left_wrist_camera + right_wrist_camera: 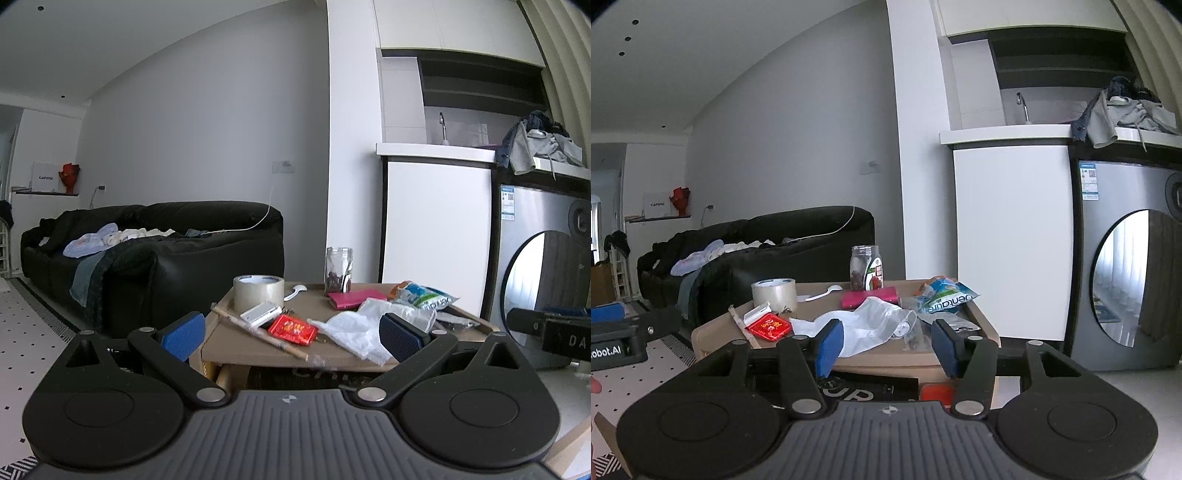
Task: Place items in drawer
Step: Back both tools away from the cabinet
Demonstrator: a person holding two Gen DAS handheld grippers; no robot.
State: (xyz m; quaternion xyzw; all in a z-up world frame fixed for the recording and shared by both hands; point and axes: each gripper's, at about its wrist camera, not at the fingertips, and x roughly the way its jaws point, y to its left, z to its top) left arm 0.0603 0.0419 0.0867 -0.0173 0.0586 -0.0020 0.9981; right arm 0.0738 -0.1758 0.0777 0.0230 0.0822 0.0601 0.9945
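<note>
- Tongs first: your left gripper (291, 334) has its jaws spread wide and nothing between them; the blue pads (184, 334) sit short of the near edge of the cardboard tabletop (258, 350).
- Your right gripper (888, 345) is likewise parted and empty, though narrower than the left; its pads (829, 345) frame the near end of the white plastic bag (871, 325) without touching it, as far as the right wrist view shows.
- Each tool shows in the other's view: the right gripper body at the right edge of the left wrist view, the left one at the left edge of the right wrist view.
- Items to be stowed all lie on the tabletop. Nearest you: the white plastic bag, crumpled, mid-front.
- Left of it, a red packet (293, 329) lies flat, touching a small white box (260, 313); a long thin stick (258, 332) runs diagonally along the front left.
- Behind those, a roll of clear tape (258, 292) lies flat on its side at the left rear corner; a white plastic spoon (823, 292) lies just beside it.
- Rear centre: a clear jar (866, 267), upright, dark contents at the bottom. A pink wallet-like item (870, 297) lies flat in front of it.
- Right side: a blue-and-white snack bag (942, 295), with a clear wrapper (955, 325) in front.
- Drawer: you cannot make one out with certainty; only dark space under the tabletop.
- Surroundings: black sofa (166, 258) with clothes to the left, washing machine (1126, 295) to the right.
</note>
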